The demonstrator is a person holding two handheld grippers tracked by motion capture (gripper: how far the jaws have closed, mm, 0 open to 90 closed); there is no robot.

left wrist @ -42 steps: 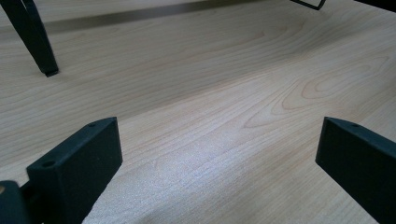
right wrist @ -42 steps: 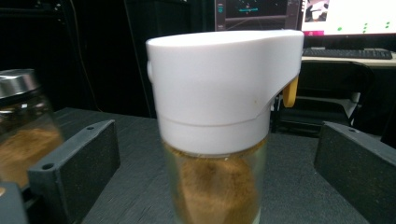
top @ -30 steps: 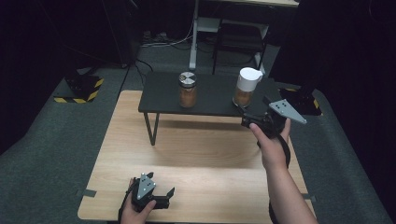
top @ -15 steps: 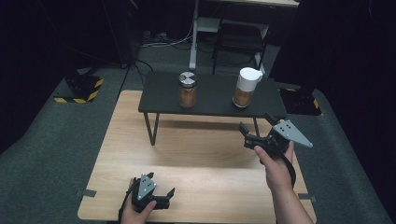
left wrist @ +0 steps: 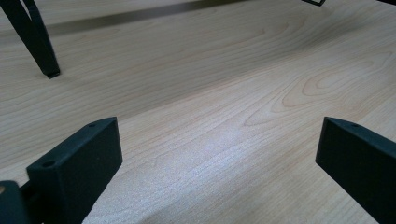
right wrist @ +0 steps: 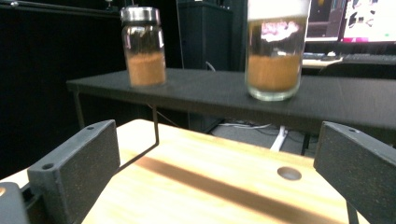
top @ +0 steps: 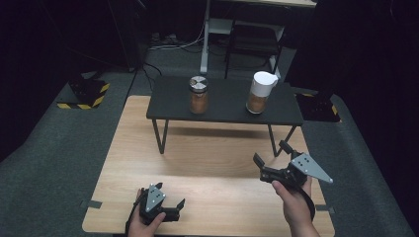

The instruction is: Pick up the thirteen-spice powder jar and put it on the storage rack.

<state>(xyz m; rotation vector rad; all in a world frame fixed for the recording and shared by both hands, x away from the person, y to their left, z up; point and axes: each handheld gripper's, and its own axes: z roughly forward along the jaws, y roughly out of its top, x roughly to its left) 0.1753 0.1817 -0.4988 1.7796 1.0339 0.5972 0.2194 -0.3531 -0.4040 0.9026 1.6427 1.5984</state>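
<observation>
Two jars are standing on the small black table (top: 225, 106) that is sitting on the wooden surface (top: 212, 158): one with a metal lid (top: 198, 95) toward the table's left, one with a white lid (top: 260, 92) toward its right, well apart from each other. Both are holding a brown powder in their lower half.

The right gripper (top: 271, 159) is hovering above the right side of the wooden surface, in front of the black table and lower than its top, and its fingers are spread wide with nothing between them. It is pointing toward the jars — in the right gripper view the white-lidded jar (right wrist: 276, 49) is appearing upright between the two fingers, and the metal-lidded jar (right wrist: 143, 45) is standing farther left on the same dark top (right wrist: 224, 95). Neither jar is touching the gripper.

The left gripper (top: 173, 210) is resting low at the near left edge of the wooden surface, held in the person's left hand (top: 143, 224). Its fingers are likewise released and gaping — in the left gripper view they are framing bare wood grain (left wrist: 219, 107), with a black table leg (left wrist: 39, 44) standing at the upper left.
</observation>
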